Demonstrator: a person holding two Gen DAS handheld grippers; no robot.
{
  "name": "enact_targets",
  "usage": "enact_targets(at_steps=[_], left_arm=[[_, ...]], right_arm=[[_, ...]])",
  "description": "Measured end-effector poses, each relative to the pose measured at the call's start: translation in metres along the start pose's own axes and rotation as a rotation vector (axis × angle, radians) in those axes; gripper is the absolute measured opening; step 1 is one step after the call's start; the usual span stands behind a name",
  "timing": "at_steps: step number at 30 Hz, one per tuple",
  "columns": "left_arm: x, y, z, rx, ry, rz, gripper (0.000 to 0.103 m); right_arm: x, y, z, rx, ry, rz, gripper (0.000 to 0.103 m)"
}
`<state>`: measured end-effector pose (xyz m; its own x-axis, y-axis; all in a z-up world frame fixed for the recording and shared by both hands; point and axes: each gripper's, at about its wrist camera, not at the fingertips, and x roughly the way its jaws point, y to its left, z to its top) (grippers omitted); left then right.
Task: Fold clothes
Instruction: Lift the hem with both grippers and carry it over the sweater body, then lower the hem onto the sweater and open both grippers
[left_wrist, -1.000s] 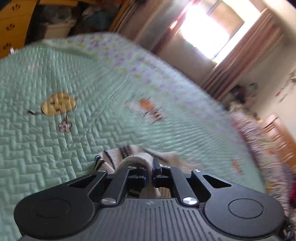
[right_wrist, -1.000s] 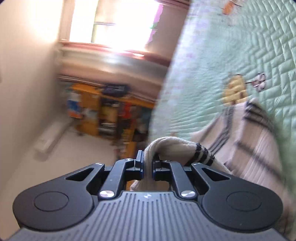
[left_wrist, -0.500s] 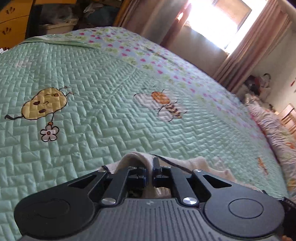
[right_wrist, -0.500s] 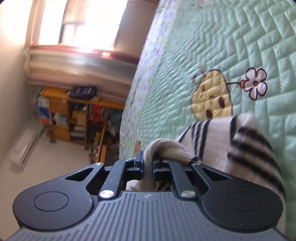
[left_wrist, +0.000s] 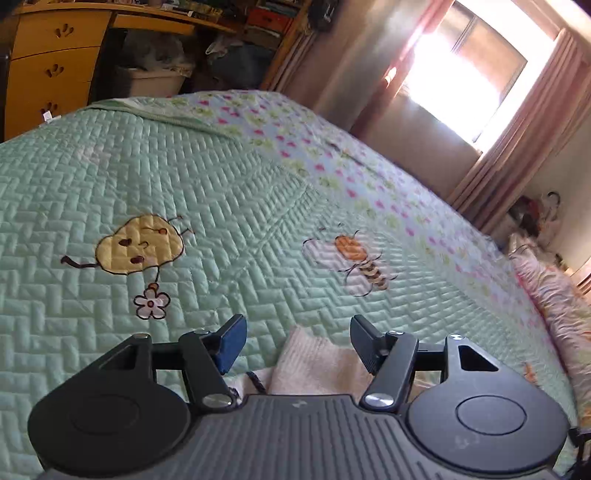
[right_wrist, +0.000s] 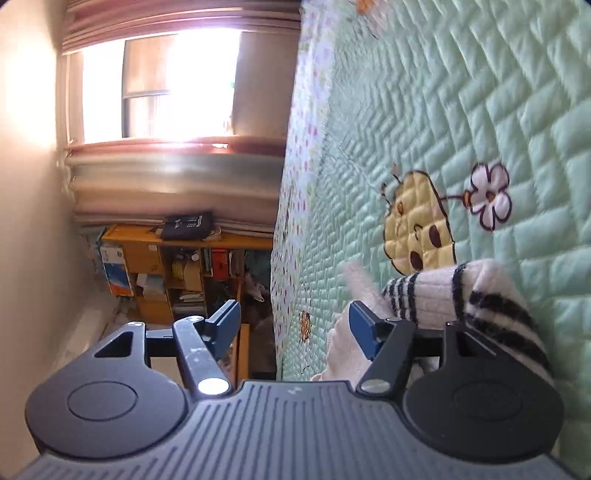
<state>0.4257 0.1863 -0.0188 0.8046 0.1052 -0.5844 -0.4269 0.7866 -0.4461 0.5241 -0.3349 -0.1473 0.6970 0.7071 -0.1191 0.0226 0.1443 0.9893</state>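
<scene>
- Mint-green quilted bedspread (left_wrist: 229, 206), stitched in a herringbone pattern, covering a wide bed that fills most of the left wrist view.
- Embroidered on it: a yellow blob-shaped figure (left_wrist: 142, 245) with a white flower (left_wrist: 151, 303) just below, and, well to the right, an orange-and-black striped bee (left_wrist: 356, 260).
- Along the far edge of the bed, a pale blue border strip (left_wrist: 295, 136) printed with pink and green motifs.
- Beyond the bed on the far left, a yellow wooden chest of drawers (left_wrist: 48, 70); beside it, cluttered shelves and a pale plastic tub (left_wrist: 153, 79).
- Far right: a bright window (left_wrist: 469, 85) framed by pink curtains (left_wrist: 517, 140); a floral pillow (left_wrist: 557, 302) at the right edge of the bed.
- Cream knitted garment with black stripes (left_wrist: 317, 363) lying on the bedspread at the near edge, directly ahead of the left gripper (left_wrist: 295, 345).
- Left gripper: jaws just opened, spread wide; the garment lying low between them, pads off the fabric.
- Right gripper (right_wrist: 291, 328): rolled on its side, jaws likewise just opened and standing apart; nothing pinched.
- In the right wrist view, the garment (right_wrist: 443, 295) bunched on the bedspread just behind the bed-side finger, next to the yellow figure (right_wrist: 417, 225).
- Past the bed's edge in that view, an orange wooden shelf unit (right_wrist: 166, 273) crammed with boxes and books, with a dark telephone (right_wrist: 188, 223) on top.
</scene>
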Motion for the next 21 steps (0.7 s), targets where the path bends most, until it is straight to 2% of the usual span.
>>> enact_targets(at_steps=[2,4,6,7,8,9,10,11,12,13,15,16,17,19,21], left_arm=[[-0.011,-0.011,-0.012,0.058,0.048,-0.054,0.070],[-0.018,-0.021,-0.033,0.128,0.103,-0.081,0.080],[-0.021,-0.025,-0.062,0.212,0.151,-0.048,0.085],[-0.016,-0.023,-0.080,0.263,0.183,0.011,0.085],[-0.007,-0.017,-0.097,0.306,0.231,0.092,0.086],[-0.006,-0.009,-0.107,0.310,0.238,0.117,0.094],[-0.010,0.000,-0.115,0.298,0.221,0.112,0.096],[-0.018,0.007,-0.114,0.265,0.214,0.089,0.094],[-0.029,0.013,-0.109,0.223,0.211,0.057,0.086],[-0.041,0.018,-0.105,0.185,0.198,0.022,0.084],[-0.066,0.028,-0.097,0.131,0.157,-0.030,0.084],[-0.076,0.031,-0.093,0.127,0.131,-0.027,0.085],[-0.084,0.036,-0.088,0.124,0.111,-0.022,0.087],[-0.089,0.044,-0.080,0.114,0.113,-0.008,0.089],[-0.083,0.050,-0.080,0.094,0.152,0.003,0.089]], right_arm=[[-0.006,0.013,-0.011,-0.065,0.024,0.008,0.068],[-0.015,0.028,-0.031,-0.115,0.082,0.047,0.068],[-0.023,0.032,-0.051,-0.161,0.168,0.059,0.067],[-0.029,0.031,-0.059,-0.204,0.191,0.006,0.067],[-0.031,0.025,-0.066,-0.259,0.200,-0.106,0.061],[-0.031,0.014,-0.068,-0.303,0.208,-0.232,0.008],[-0.040,0.007,-0.065,-0.292,0.201,-0.247,0.000],[-0.049,0.001,-0.062,-0.273,0.193,-0.246,0.000],[-0.059,-0.005,-0.059,-0.254,0.184,-0.244,0.007],[-0.068,0.000,-0.057,-0.266,0.186,-0.227,0.014],[-0.088,0.013,-0.056,-0.316,0.184,-0.190,0.057],[-0.097,0.018,-0.055,-0.333,0.185,-0.174,0.066],[-0.106,0.021,-0.053,-0.348,0.178,-0.172,0.073],[-0.109,0.021,-0.049,-0.341,0.194,-0.160,0.073],[-0.104,0.016,-0.046,-0.299,0.226,-0.129,0.073]])
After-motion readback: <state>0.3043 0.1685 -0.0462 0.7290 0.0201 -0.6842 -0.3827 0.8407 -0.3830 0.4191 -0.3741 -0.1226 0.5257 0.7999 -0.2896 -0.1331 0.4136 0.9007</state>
